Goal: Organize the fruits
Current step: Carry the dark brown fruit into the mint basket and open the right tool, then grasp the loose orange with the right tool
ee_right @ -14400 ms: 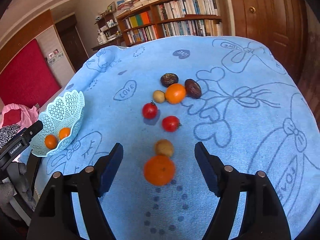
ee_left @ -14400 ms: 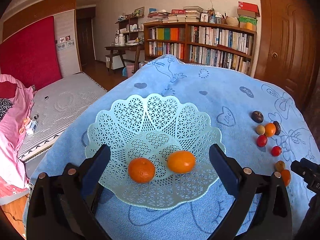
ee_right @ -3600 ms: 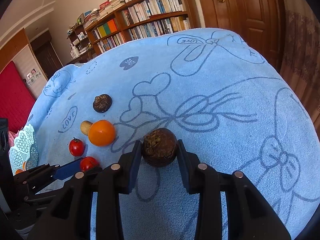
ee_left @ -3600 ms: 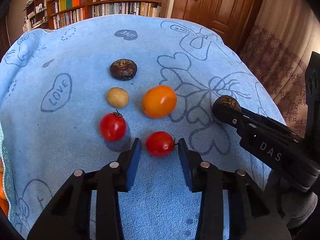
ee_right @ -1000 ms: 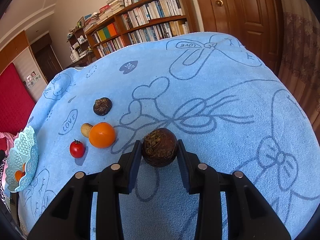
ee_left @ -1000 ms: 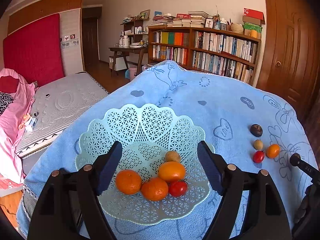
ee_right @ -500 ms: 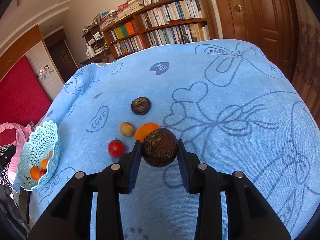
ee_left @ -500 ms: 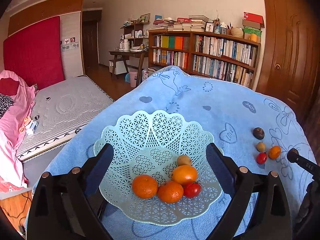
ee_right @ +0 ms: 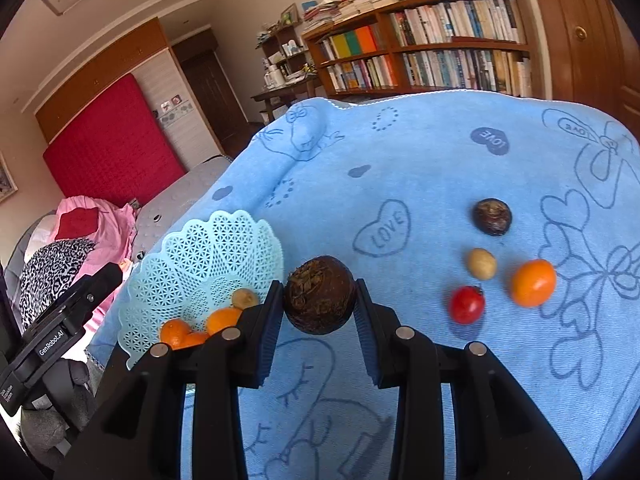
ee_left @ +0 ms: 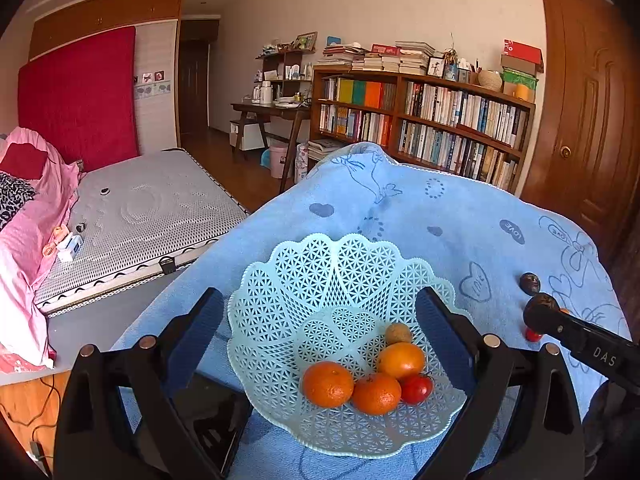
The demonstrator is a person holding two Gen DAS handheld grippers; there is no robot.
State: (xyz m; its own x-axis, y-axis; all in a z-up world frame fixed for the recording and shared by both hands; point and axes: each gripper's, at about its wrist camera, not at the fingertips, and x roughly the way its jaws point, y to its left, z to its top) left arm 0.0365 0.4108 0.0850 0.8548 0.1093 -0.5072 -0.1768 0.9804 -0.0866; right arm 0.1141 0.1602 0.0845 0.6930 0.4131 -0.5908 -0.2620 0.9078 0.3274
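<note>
A dark brown fruit [ee_right: 319, 301] is clamped in the right claw [ee_right: 318, 312], just right of the mint lattice basket [ee_right: 192, 256] (three oranges, a tomato, a pale fruit inside) on the blue cloth [ee_right: 420, 168]; the left claw [ee_left: 320, 344] gapes wide, empty, around the basket

Left gripper [ee_left: 320, 336] spread wide around lattice basket [ee_left: 336, 276], oranges [ee_left: 327, 384], tomato [ee_left: 417, 388] inside, blue cloth [ee_left: 460, 208]

Fruits sorted between basket and blue towel

The mint lattice basket [ee_left: 320, 276] holds three oranges [ee_left: 327, 384], a tomato [ee_left: 417, 388] and a longan [ee_left: 398, 333]; a dark brown fruit [ee_right: 319, 300] is gripped aloft; four fruits [ee_right: 534, 282] lie on the towel.
</note>
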